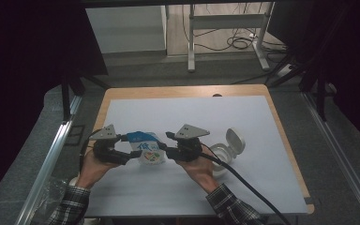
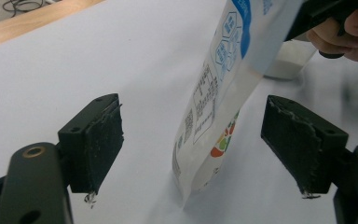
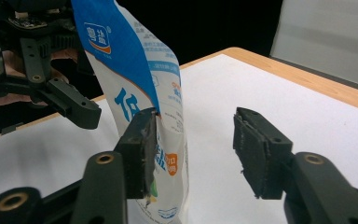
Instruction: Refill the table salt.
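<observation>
While upright on matte white sheet (image 1: 262, 140), glossy flat-sided pouch (image 1: 146, 151), frayed black jaws.

**Both grippers open, hands level at mid-bench**

The left gripper (image 1: 130, 156) sits in the left hand (image 1: 95, 165), forearm in a plaid sleeve, and points inward toward the right. Its fingers (image 2: 98, 142) stand wide apart, pressing on nothing. The right gripper (image 1: 163, 147) sits in the right hand (image 1: 194, 167) and points inward toward the left, facing the other. Its fingers (image 3: 140, 154) are parted too. A black cable trails from it back past the right sleeve.
</observation>
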Demonstrator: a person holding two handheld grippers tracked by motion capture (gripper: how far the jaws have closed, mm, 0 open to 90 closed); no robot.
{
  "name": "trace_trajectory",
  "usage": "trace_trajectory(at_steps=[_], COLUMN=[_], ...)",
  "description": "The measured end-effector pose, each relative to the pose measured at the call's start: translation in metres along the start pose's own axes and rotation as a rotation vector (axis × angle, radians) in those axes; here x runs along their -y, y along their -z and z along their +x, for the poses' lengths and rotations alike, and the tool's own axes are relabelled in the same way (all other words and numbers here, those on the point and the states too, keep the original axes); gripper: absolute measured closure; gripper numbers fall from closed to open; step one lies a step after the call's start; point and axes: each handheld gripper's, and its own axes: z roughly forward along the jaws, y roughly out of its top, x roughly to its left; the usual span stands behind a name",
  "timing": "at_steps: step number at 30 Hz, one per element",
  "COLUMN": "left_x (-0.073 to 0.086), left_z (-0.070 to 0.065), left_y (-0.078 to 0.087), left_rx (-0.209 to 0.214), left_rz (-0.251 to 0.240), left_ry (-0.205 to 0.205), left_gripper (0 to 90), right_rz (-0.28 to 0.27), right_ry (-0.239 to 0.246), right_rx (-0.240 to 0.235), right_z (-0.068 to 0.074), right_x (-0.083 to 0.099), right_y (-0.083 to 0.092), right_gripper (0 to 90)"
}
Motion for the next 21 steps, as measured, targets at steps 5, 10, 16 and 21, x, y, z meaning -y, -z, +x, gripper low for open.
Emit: trace_trajectory(at_steps=[5,10,16,21], left_x=[0.0,0.0,0.003,0.007], left_z=[-0.001,-0.004,-0.009,-0.012], left_y=[0.001,0.002,0.0,-0.001], left_rx=[0.0,-0.002,-0.002,-0.018], left_rz=[-0.002,0.005,0.024,0.046], left_ry=[0.006,0.008,0.024,0.033], left_gripper=[19.2,16.0,11.7,9.1], right_rz=[0.009,0.012,0.026,0.044], right_ry=[-0.013,-0.02,-0.012,-0.006], right_rx=[-0.011,-0.023,-0.021,-0.026], right_z=[0.0,-0.001,0.001,0.002], right_x=[0.0,0.001,0.001,0.004], right_y=[0.002,0.004,0.009,0.015], right_gripper=[45.2,40.9,37.6,37.1])
